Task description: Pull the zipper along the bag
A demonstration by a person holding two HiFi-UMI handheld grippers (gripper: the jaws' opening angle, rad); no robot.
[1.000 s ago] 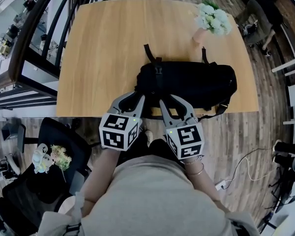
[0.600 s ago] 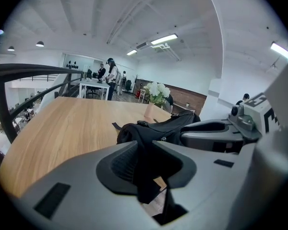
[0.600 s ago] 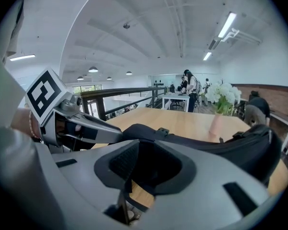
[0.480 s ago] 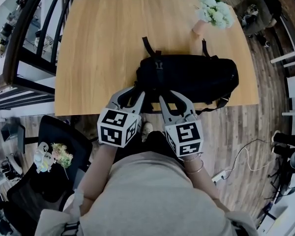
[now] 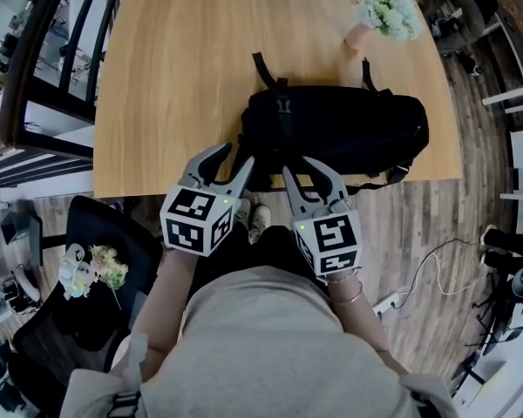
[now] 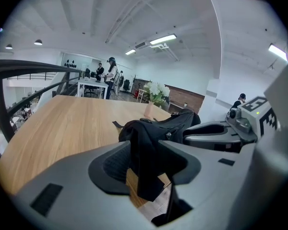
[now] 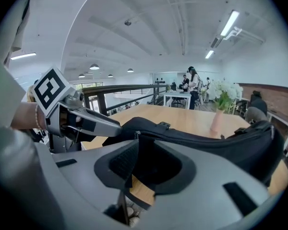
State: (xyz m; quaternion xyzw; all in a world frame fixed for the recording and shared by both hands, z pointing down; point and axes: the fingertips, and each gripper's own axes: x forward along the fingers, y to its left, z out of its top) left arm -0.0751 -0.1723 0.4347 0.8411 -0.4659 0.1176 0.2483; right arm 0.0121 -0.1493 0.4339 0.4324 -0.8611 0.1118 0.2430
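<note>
A black bag (image 5: 331, 133) lies across the near side of the wooden table (image 5: 174, 77), its left end at the front edge. My left gripper (image 5: 235, 155) is at that end and its jaws are opening. In the left gripper view a black strap (image 6: 146, 176) hangs loose between the left gripper's (image 6: 146, 164) spread pads. My right gripper (image 5: 303, 171), just to the right, is shut on the bag's near edge. In the right gripper view, black fabric of the bag (image 7: 206, 143) fills the right gripper's (image 7: 151, 164) gap. A small metal zipper slider (image 7: 137, 135) sits just above it.
A vase of white flowers (image 5: 383, 11) stands at the table's far right corner. A black railing (image 5: 35, 68) runs along the left. A dark chair (image 5: 78, 320) holding a bouquet is at the lower left, and cables lie on the floor (image 5: 427, 277) to the right.
The left gripper's jaws have spread apart and let go of the black strap. That gripper has drawn slightly back and to the left. The right gripper holds its place.
</note>
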